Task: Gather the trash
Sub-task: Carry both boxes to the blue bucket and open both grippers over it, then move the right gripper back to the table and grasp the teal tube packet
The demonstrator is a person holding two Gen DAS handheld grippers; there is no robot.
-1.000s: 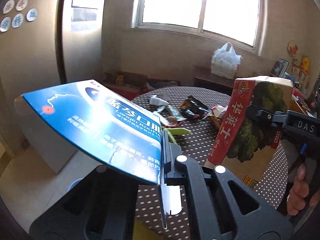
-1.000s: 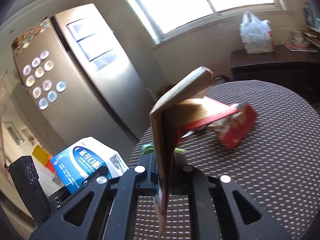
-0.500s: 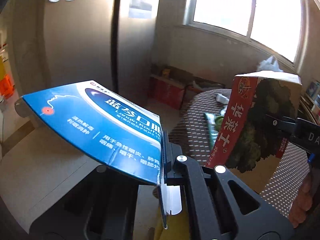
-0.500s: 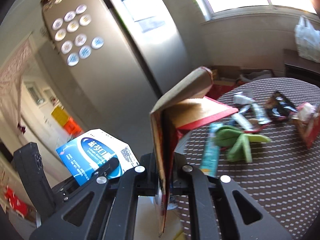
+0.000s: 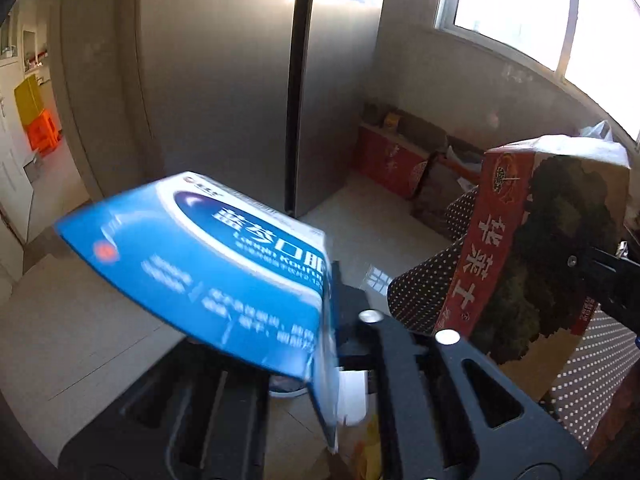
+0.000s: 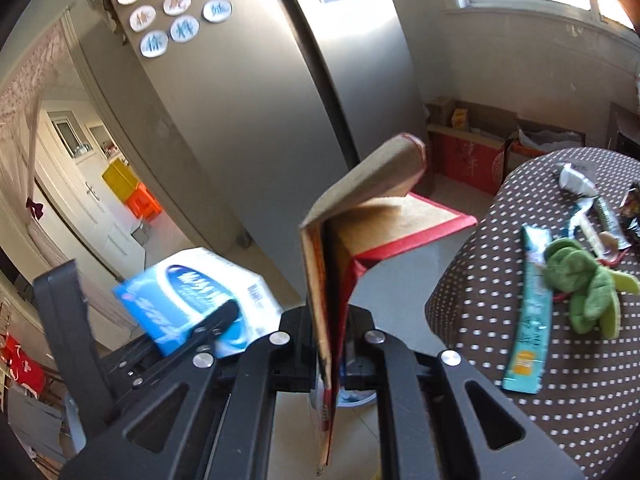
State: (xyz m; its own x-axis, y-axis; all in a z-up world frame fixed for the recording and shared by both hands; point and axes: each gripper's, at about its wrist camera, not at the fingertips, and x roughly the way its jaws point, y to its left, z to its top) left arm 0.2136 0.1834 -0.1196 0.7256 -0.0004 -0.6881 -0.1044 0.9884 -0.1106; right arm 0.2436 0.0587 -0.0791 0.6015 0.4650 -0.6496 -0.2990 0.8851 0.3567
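Note:
My left gripper is shut on a blue and white medicine box, held in the air over the floor; the box also shows in the right wrist view. My right gripper is shut on a brown and red cardboard carton, also seen in the left wrist view. Both are held beside the table edge. Below the grippers a white rim of a bin shows in part.
A round table with a brown dotted cloth is to the right, holding a teal wrapper, a green plush toy and other wrappers. A steel fridge stands ahead. Red boxes sit on the floor by the wall.
Both grippers have swung left, away from the table and toward the fridge and floor, carrying their boxes. The table has slid to the right in both views.

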